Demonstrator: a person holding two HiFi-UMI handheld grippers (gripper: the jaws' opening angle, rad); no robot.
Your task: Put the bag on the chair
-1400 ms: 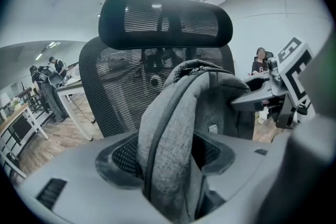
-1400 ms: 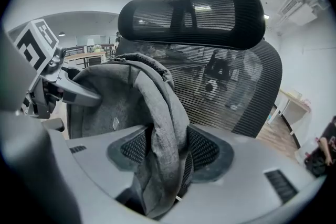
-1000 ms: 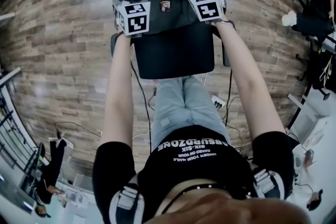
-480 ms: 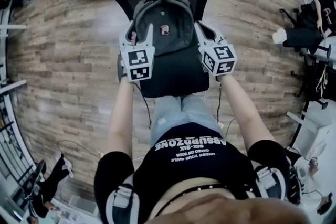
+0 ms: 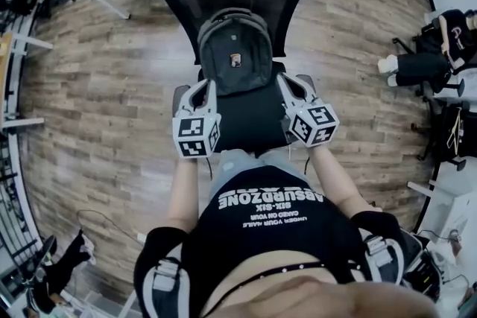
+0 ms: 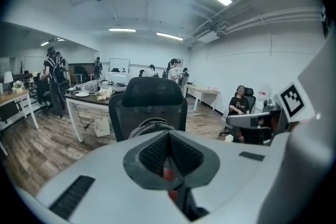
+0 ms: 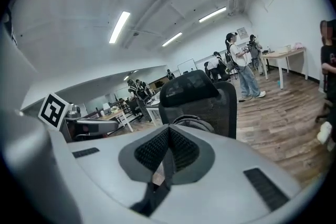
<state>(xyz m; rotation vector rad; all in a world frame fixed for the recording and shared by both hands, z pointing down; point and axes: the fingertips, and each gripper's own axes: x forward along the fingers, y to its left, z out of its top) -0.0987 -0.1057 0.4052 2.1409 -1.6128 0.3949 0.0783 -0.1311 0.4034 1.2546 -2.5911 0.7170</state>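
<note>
Backed off, left gripper (image 5: 203, 90) and right gripper (image 5: 288, 83) just closed empty; I worry the leaning bag (image 5: 237, 56) slumps toward the chair's (image 5: 244, 126) front edge.

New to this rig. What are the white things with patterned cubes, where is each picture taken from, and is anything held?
No robot: a person holds a two-jaw tool in each hand, the left gripper and the right gripper; the patterned cubes belong to them. The top-down picture comes from a camera on the person's head; the other two from cameras riding on each gripper, looking along its jaws. A dark backpack stands on a black office chair, leaning on its backrest. Both grippers are clear of it; their jaws have just closed, with nothing between them.
</note>
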